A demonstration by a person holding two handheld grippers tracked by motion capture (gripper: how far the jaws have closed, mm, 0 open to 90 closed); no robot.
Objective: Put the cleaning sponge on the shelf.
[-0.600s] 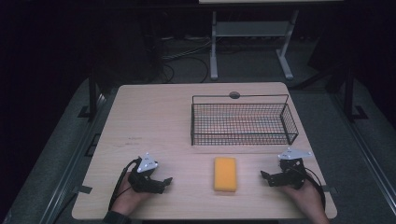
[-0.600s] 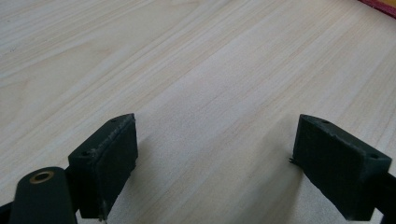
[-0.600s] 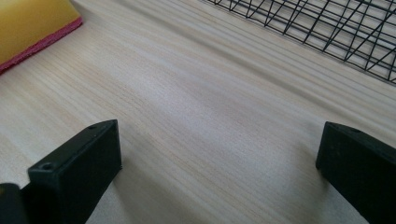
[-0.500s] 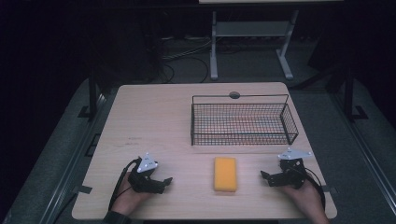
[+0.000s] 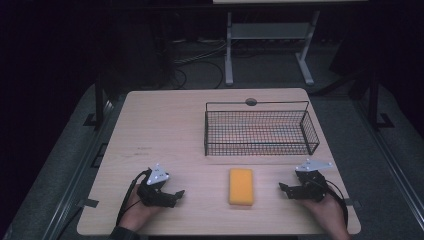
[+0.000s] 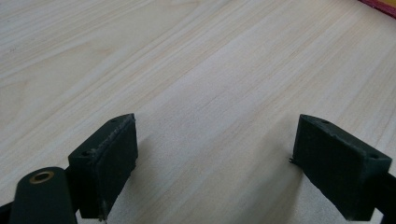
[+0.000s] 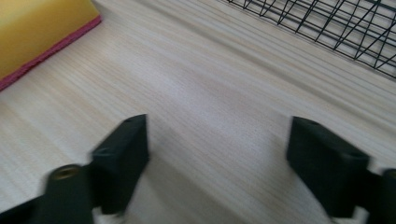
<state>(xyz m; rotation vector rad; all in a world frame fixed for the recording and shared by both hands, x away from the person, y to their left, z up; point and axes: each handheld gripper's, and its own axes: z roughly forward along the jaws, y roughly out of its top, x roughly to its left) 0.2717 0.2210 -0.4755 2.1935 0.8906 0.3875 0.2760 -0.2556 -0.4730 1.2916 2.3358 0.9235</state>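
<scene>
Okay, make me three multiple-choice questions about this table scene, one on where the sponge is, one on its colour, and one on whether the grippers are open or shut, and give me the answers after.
1. Where does the sponge lie?
A. Inside the wire basket
B. On the table between the two grippers
C. Between the jaws of the left gripper

2. What colour is the sponge's top face?
A. Yellow-orange
B. Blue
C. White

3. How do the jaws of the right gripper stand?
A. Shut on the sponge
B. Shut on nothing
C. Open, with bare table between them

Answers:
1. B: in the high view it lies flat on the table, nearer the person than the wire basket, with the left gripper on its other side.
2. A: the high view shows a yellow-orange top.
3. C: the right gripper view shows wood grain between the spread jaws.
</scene>
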